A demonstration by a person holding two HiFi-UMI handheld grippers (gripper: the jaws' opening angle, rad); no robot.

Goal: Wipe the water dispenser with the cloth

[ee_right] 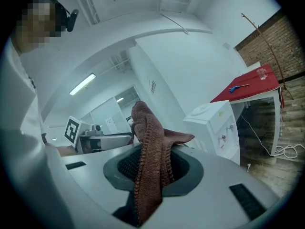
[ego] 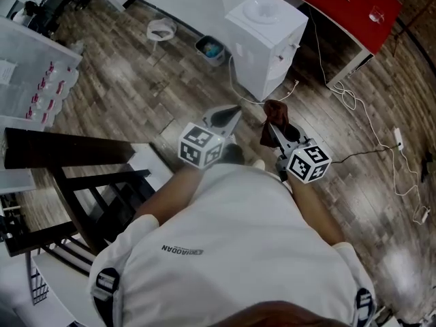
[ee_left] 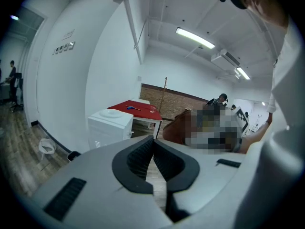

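The white water dispenser (ego: 266, 36) stands on the wooden floor ahead of me, beside a red table (ego: 340, 2). It also shows in the left gripper view as a white box (ee_left: 110, 123) and in the right gripper view (ee_right: 214, 128). My right gripper (ego: 272, 125) is shut on a brown knitted cloth (ego: 274, 114), which drapes up and over its jaws (ee_right: 150, 161). My left gripper (ego: 235, 113) is shut with nothing between its pads (ee_left: 153, 144). Both grippers are held close to my body, well short of the dispenser.
A dark wooden chair (ego: 75, 176) stands at my left. White cables (ego: 371, 125) trail over the floor to the right of the dispenser. A small bin (ego: 210, 48) and a white bowl-like stand (ego: 161, 29) sit left of the dispenser. Shelving (ego: 30, 73) is at far left.
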